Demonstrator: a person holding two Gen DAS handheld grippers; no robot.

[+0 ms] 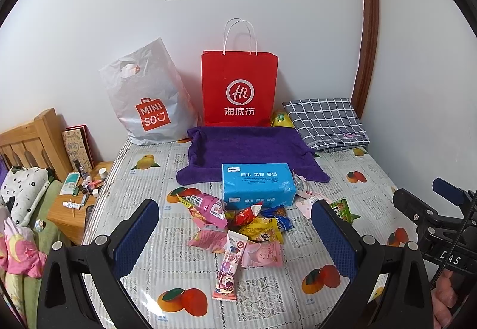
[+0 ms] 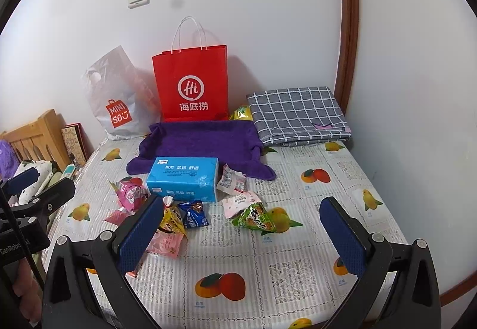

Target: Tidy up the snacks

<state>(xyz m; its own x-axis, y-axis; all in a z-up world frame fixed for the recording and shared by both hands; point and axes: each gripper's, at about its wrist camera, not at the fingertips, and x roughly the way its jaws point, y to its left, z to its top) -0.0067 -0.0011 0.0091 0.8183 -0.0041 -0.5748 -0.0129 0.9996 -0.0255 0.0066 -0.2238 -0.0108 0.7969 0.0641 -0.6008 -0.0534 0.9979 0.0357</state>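
A pile of snack packets [image 1: 238, 227] lies on the fruit-print tablecloth [image 1: 268, 284], in front of a blue tissue pack [image 1: 256, 187]. The pile holds pink, red, yellow and blue packets; a long pink packet [image 1: 229, 266] lies nearest. A green packet [image 2: 253, 217] and a dark blue packet [image 2: 193, 214] lie apart in the right wrist view. My left gripper [image 1: 235, 236] is open above the pile. My right gripper [image 2: 241, 233] is open and empty, near the green packet. A red paper bag [image 1: 238, 90] and a white plastic bag [image 1: 149, 102] stand at the wall.
A purple towel [image 1: 247, 150] lies behind the tissue pack [image 2: 182, 178]. A folded checked cloth [image 1: 325, 123] sits at the back right, with a yellow packet [image 1: 280, 118] beside it. A wooden nightstand [image 1: 71, 209] with small items and a bed stand left of the table.
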